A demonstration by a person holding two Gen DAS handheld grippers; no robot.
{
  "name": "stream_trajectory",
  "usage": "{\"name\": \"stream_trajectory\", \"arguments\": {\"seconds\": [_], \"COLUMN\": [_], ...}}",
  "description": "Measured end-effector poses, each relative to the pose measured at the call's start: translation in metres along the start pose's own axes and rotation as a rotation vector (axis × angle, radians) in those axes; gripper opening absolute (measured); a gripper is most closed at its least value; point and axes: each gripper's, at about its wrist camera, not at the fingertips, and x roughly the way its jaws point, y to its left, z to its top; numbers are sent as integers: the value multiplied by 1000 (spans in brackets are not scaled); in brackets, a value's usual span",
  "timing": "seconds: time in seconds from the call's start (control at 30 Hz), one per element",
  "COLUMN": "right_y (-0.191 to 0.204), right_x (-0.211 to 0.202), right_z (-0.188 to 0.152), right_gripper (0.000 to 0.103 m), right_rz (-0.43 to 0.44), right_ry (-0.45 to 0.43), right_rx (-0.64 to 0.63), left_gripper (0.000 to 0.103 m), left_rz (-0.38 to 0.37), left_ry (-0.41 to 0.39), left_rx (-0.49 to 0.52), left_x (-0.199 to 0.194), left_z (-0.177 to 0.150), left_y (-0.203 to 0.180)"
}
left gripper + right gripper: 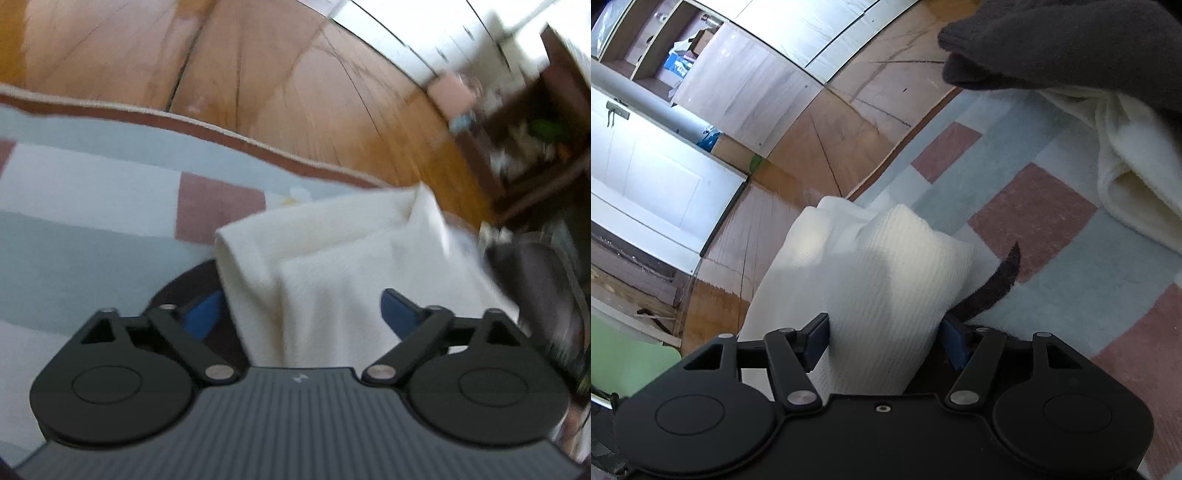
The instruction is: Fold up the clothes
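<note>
Both black grippers, left gripper (301, 314) and right gripper (884, 341), squeeze the soft white ribbed cloth (864, 266) held up over the checked blue and pink rug (1034, 214), so a fold seems underway, needing matched edges, wooden floor (295, 81) beyond.

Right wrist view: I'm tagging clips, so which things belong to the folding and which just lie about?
Job:
white ribbed knit cloth
right gripper
left gripper

Lying about:
dark grey fleece garment
cream fleece garment
blue-and-pink patchwork rug
</note>
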Motion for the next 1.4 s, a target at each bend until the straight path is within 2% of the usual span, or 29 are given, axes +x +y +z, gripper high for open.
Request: {"name": "stream_trajectory", "arguments": {"seconds": [0.03, 0.1, 0.13, 0.17, 0.2, 0.3, 0.33, 0.5, 0.57, 0.6, 0.67, 0.7, 0.8, 0.87, 0.9, 0.93, 0.97, 1.0, 1.03, 1.07, 1.17, 1.3, 1.4], "right_y": [-1, -3, -5, -6, -5, -3, -3, 0, 0, 0, 1, 2, 3, 6, 10, 15, 20, 26, 33, 40, 71, 114, 146], "right_x": [1, 2, 3, 4, 4, 7, 7, 12, 15, 16, 19, 20, 24, 26, 28, 29, 29, 28, 28, 26, 19, 3, -8], "right_z": [1, 3, 4, 5, 6, 8, 8, 11, 13, 15, 16, 17, 17, 17, 16, 16, 16, 14, 12, 10, 2, -9, -17], "right_gripper": [70, 70, 70, 69, 69, 69, 69, 68, 68, 68, 69, 69, 69, 68, 68, 65, 56, 50, 40, 37, 35, 31, 30], "right_rz": [4, 13, 18, 21, 20, 7, 3, -20, -28, -32, -43, -48, -57, -70, -85, -105, -121, -133, -145, -161, -239, -265, -284], "right_ry": [4, 9, 11, 13, 16, 17, 15, 14, 17, 18, 19, 18, 3, -17, -20, -21, -27, -39, -50, -62, -98, -150, -190], "right_rx": [0, 14, 21, 26, 23, 3, -6, -43, -39, -38, -41, -43, -48, -64, -85, -113, -142, -181, -220, -259, -367, -503, -605], "left_gripper": [93, 61, 26, 18, 18, 17, 17, 20, 24, 28, 48, 53, 55, 49, 40, 17, 17, 17, 17, 17, 18, 18, 18], "left_rz": [1, 3, 4, 5, 7, 111, 115, 87, 88, 86, 67, 54, 39, 59, 62, 43, 24, 29, 43, 69, 134, 164, 176], "left_ry": [-3, -10, -13, -16, -20, -92, -108, -57, -23, -9, 23, 45, 18, -20, -28, -22, -15, -21, -32, -46, -94, -166, -208], "left_rx": [32, 96, 128, 160, 192, 506, 550, 507, 454, 420, 345, 319, 391, 522, 568, 596, 603, 615, 637, 656, 715, 788, 803], "left_x": [3, 9, 12, 15, 18, 13, 10, 13, 18, 20, 24, 27, 34, 38, 39, 38, 36, 33, 30, 28, 19, 6, -2], "left_z": [-1, -2, -2, -3, -3, -19, -24, -24, -21, -19, -15, -15, -24, -37, -41, -42, -40, -39, -39, -40, -46, -51, -49], "left_y": [-5, -14, -19, -24, -29, -71, -80, -84, -77, -71, -58, -53, -54, -64, -69, -75, -79, -83, -87, -90, -97, -108, -112]}}
